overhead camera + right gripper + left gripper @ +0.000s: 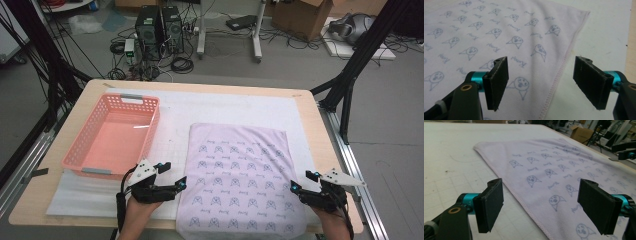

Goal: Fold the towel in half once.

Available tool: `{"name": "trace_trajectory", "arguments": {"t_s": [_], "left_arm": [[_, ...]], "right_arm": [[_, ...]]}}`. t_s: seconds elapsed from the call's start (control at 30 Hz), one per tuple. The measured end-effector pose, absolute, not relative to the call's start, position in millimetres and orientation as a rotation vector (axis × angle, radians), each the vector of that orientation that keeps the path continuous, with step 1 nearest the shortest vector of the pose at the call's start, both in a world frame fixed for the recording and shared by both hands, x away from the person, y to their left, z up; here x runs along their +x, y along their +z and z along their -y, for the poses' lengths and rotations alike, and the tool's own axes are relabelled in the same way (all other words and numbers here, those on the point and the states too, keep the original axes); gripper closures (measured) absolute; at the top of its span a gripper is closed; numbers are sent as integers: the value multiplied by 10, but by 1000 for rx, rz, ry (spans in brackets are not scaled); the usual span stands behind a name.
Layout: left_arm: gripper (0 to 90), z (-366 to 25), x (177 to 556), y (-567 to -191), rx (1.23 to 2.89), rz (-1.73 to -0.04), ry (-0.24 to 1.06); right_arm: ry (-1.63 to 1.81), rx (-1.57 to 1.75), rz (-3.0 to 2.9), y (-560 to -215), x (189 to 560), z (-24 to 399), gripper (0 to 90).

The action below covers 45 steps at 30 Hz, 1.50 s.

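The left gripper (175,175) stands wide open over the near left hem of the towel (239,175), gripping nothing; in its own view the hem runs between the jaws. The right gripper (302,181) is likewise spread, empty, astride the near right hem. The towel (pale lilac, printed) lies flat on the table (310,107), between both grippers, right of the pink basket (80,145).

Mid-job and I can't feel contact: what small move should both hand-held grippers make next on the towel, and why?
Probably lower both and close on the side hems. The left hand-held gripper and right hand-held gripper stand open, each straddling an edge of the flat printed towel, holding nothing.
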<state>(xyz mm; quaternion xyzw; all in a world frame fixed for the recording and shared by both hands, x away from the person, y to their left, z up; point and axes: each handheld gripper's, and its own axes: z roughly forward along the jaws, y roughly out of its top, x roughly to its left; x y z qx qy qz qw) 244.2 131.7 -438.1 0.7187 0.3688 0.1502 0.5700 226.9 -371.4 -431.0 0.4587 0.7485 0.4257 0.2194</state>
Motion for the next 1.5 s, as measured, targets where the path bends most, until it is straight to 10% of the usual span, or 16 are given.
{"name": "trace_trajectory", "arguments": {"t_s": [1.23, 1.5], "left_arm": [[398, -790, 3773, -4475, 1963, -1158, 374], [707, -707, 3767, -4468, 2007, -1139, 462]], "right_arm": [[949, 1500, -2144, -4418, 3459, 3637, 510], [910, 1488, -2174, -4388, 3495, 3599, 846]]}}
